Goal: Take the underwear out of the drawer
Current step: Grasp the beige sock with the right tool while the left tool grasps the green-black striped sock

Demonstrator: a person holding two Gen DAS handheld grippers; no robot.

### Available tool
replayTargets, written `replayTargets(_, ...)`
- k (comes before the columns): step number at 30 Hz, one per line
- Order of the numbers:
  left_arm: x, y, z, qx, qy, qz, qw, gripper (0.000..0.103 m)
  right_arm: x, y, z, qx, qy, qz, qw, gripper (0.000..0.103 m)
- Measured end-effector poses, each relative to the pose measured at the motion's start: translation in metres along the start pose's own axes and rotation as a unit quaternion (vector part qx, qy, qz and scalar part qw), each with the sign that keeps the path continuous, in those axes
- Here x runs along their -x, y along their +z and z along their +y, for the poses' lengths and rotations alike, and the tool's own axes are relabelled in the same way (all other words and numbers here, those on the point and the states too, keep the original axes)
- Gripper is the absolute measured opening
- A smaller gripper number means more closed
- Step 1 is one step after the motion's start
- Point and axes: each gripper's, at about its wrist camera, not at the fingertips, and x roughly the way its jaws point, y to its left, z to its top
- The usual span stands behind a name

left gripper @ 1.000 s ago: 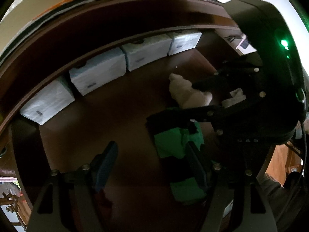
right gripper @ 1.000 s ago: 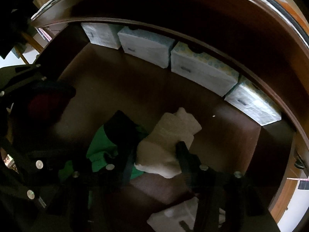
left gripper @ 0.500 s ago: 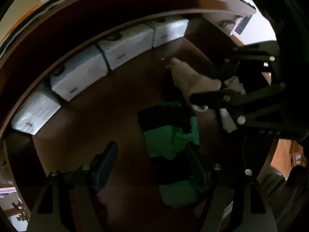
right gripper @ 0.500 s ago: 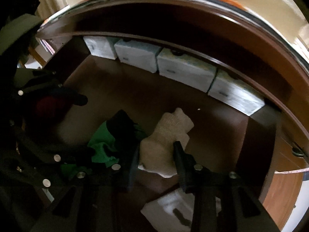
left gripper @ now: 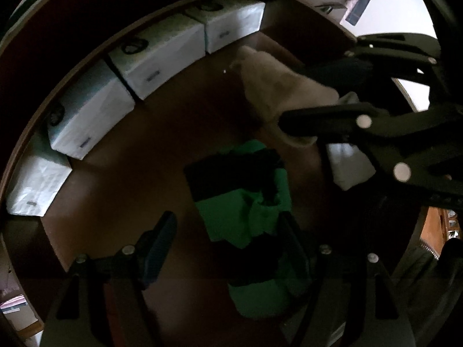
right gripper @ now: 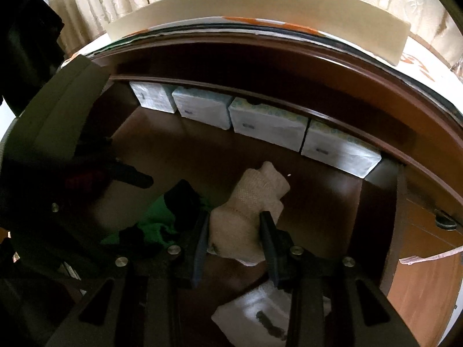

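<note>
right hand-held gripper (right gripper: 234,235) clamped on beige underwear (right gripper: 249,211), lifted higher than a second ago | left hand-held gripper (left gripper: 228,231) apart over green-black underwear (left gripper: 246,202), 6 o'clock in drawer (left gripper: 121,190)

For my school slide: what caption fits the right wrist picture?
Right gripper closed on beige underwear in the open drawer, green underwear beside it.

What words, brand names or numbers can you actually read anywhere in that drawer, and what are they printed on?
None can be read.
White packs along the back of the drawer: each has a small dark label, too small and blurred to read.
White pack at the front: a dark mark, blurred.
Beige garment, green and black garment: no print visible.
</note>
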Motion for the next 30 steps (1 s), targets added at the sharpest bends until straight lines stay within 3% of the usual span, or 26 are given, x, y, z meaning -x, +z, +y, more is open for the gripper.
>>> replayTargets(7,-0.017,0.017,0.002,0.006,-0.028,0.032,0.9991,0.070,-0.005,0.000,0.003,-0.007,0.006,-0.006,1.000,0.037)
replayTargets(9,-0.020,0.019,0.000,0.002,-0.033,0.038,0.9987,0.054,-0.004,0.000,0.003,-0.009,0.007,-0.008,1.000,0.037)
replayTargets(15,-0.019,0.022,-0.016,-0.041,-0.023,0.027,0.9985,0.032,0.000,-0.001,0.002,-0.016,0.010,-0.015,1.000,0.037)
replayTargets(20,-0.010,0.023,-0.013,-0.035,-0.035,-0.003,0.9988,0.019,0.001,-0.002,0.002,-0.018,0.010,-0.022,1.000,0.037)
replayTargets(30,0.022,0.015,-0.003,-0.009,-0.028,-0.101,0.9945,0.017,0.012,-0.004,0.003,-0.015,0.013,-0.061,0.998,0.037)
